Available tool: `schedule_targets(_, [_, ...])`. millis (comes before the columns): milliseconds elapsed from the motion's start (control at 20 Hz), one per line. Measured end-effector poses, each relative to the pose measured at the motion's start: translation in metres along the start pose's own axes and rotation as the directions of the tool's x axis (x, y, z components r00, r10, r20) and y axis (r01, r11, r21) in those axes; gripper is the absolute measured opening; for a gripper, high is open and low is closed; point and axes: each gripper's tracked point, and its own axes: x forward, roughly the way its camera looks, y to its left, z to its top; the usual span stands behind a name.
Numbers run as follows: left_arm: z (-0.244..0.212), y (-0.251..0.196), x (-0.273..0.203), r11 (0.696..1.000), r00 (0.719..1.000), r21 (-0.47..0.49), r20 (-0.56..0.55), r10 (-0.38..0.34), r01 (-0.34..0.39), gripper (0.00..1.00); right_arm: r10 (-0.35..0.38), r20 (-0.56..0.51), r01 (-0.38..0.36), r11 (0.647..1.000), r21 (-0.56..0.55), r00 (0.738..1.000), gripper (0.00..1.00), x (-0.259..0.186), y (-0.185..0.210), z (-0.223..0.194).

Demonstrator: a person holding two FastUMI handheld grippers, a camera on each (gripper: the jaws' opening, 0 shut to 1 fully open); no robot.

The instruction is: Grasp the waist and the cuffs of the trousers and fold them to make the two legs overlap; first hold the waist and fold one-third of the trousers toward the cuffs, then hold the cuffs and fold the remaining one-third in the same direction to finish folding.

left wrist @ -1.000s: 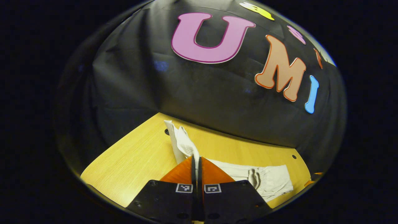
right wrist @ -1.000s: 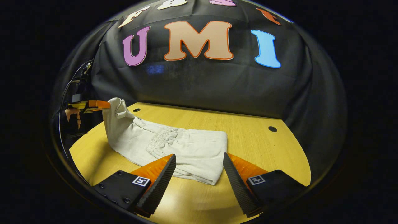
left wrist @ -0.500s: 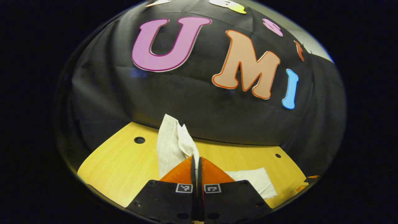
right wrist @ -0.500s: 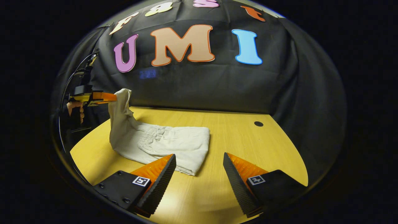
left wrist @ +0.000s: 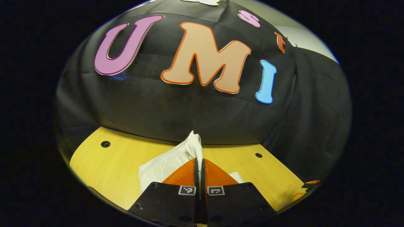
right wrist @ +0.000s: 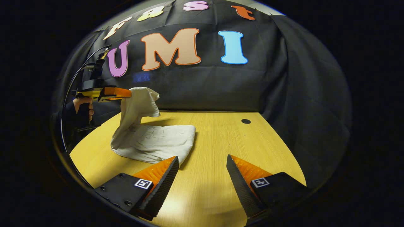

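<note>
The trousers (right wrist: 157, 143) lay on the left half of the surface (right wrist: 227, 138), already gathered into a short, thick bundle, which suggested the legs had been overlapped and the waist third folded over. One end of the cloth, judged to be the cuff end, was raised off the surface and draped from the left gripper (right wrist: 126, 93), seen at the left of the right gripper view with a hand (right wrist: 82, 104) behind it. In the left gripper view that gripper (left wrist: 199, 164) was pinched tight on the fabric, its fingers (left wrist: 186, 173) pressed together with a peak of cloth (left wrist: 194, 145) standing up past the tips.

The right gripper (right wrist: 202, 167) hovered low over the surface with its jaws wide apart and nothing between them; its left finger (right wrist: 164, 176) sat just beside the near edge of the bundle, apart from it as far as could be told.

So the last fold looked to be under way: the lifted end hung above the left part of the bundle but had not been laid across it. What remained, by this reading, was to carry that end over the stack, lower it flat, and let go. Whether the layers beneath were neatly aligned could not be told.
</note>
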Motion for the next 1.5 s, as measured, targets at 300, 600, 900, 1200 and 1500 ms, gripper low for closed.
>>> schedule_targets(300, [-0.029,-0.062,0.026,0.996,0.995,0.031,-0.063,-0.076,0.078,0.0,-0.018,0.004,0.018,1.0,0.001,1.0,0.98,-0.01,-0.023,-0.006])
schedule_targets(600, [-0.098,-0.104,0.022,0.985,0.975,0.067,-0.165,-0.147,0.16,0.0,-0.005,-0.002,0.005,1.0,0.004,1.0,0.98,-0.011,-0.033,-0.01])
schedule_targets(900, [-0.15,-0.115,0.001,0.975,0.96,0.111,-0.225,-0.166,0.194,0.1,0.083,0.009,-0.083,0.996,-0.03,0.996,0.99,-0.004,-0.013,-0.002])
schedule_targets(1200, [-0.114,-0.097,-0.038,0.974,0.987,0.187,-0.12,-0.109,0.131,0.95,0.155,0.075,-0.153,0.988,-0.038,0.985,0.99,0.002,0.023,0.034])
schedule_targets(1500, [-0.047,-0.026,-0.084,0.973,0.999,0.225,0.026,0.045,-0.05,0.94,0.189,0.191,-0.187,0.982,-0.03,0.963,0.96,0.0,0.079,0.087])
